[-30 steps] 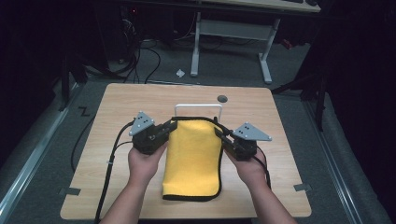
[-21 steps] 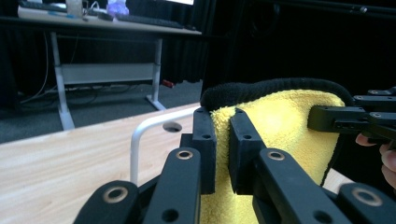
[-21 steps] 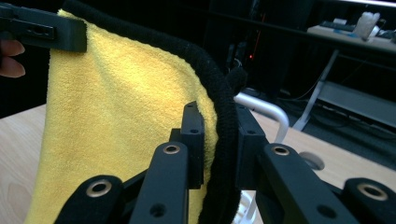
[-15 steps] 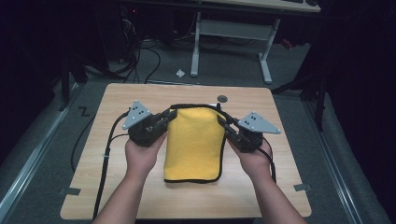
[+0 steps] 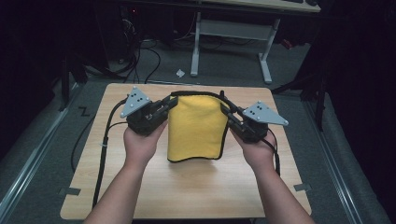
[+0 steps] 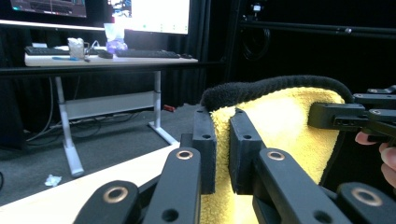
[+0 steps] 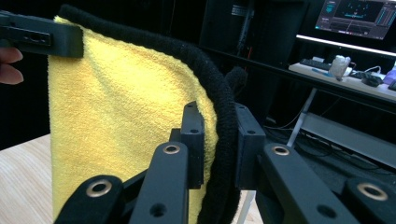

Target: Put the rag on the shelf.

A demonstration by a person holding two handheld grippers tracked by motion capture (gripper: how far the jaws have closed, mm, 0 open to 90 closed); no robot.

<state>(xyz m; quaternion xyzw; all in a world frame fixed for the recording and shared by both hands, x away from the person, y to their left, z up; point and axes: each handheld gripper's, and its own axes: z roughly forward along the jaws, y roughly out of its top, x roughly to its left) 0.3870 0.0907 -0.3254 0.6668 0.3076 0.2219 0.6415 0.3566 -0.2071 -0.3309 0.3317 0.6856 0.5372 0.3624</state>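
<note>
Two hand-held grippers held the towel [image 5: 196,128] by its top corners. The left hand-held gripper [image 5: 172,103] was clamped on the left corner, and the right hand-held gripper [image 5: 225,108] was clamped on the right corner, on the black edge.

Compared with one second before, both hands were higher and the towel was lifted more. Earlier most of it lay flat on the worktop [image 5: 187,186]; now it hung down between the grippers and looked shorter from above. A white thing behind the towel on the worktop was seen before, but now the towel covered that place.

The towel was yellow with a black border. Its long axis went from top to bottom, with the top edge stretched between the grippers and the bottom edge near the worktop; I cannot tell if it touched.

The worktop was light wood. Around it the room was dark, with a grey floor, cables [image 5: 140,56] and a white desk frame [image 5: 229,32] behind.
</note>
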